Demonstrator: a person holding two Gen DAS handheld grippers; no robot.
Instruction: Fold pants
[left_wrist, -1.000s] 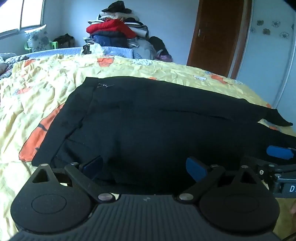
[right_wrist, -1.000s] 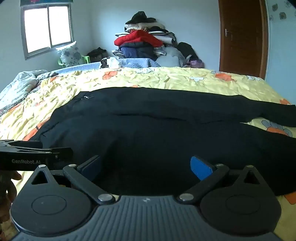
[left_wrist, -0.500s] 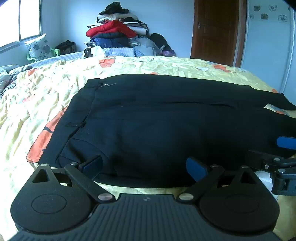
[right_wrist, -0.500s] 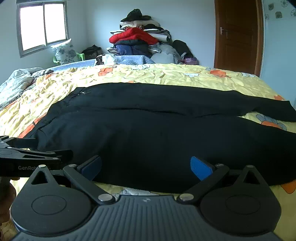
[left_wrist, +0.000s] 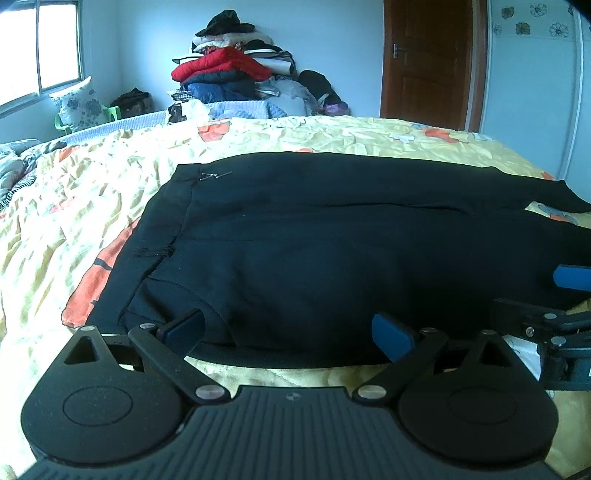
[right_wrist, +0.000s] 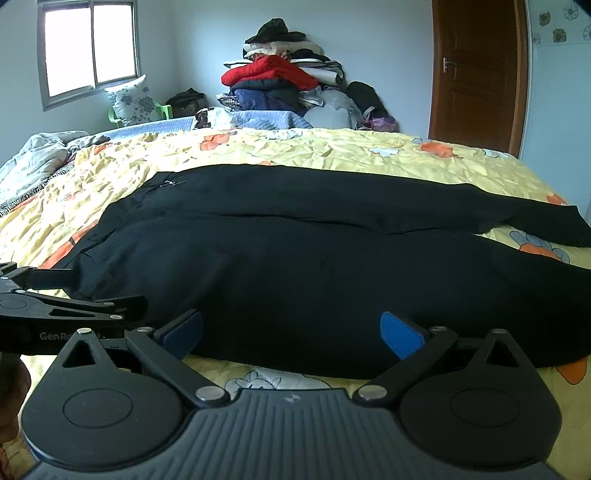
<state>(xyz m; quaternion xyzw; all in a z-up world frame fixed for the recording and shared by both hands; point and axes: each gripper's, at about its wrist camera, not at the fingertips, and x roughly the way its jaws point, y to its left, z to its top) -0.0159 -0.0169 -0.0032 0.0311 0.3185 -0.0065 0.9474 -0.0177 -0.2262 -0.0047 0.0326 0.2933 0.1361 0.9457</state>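
Basically, black fabric pants (left_wrist: 332, 251) lie flat, lengthwise across the yellow floral bedsheet (left_wrist: 74, 221), waistband left, legs apart, likely for a leg-over-leg fold. Left gripper (left_wrist: 288, 332) and right gripper (right_wrist: 291, 332), both spread, empty, hover at the near hem.

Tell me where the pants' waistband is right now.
The waistband is at the left end of the black pants on the yellow bedspread, ahead-left of the left gripper.
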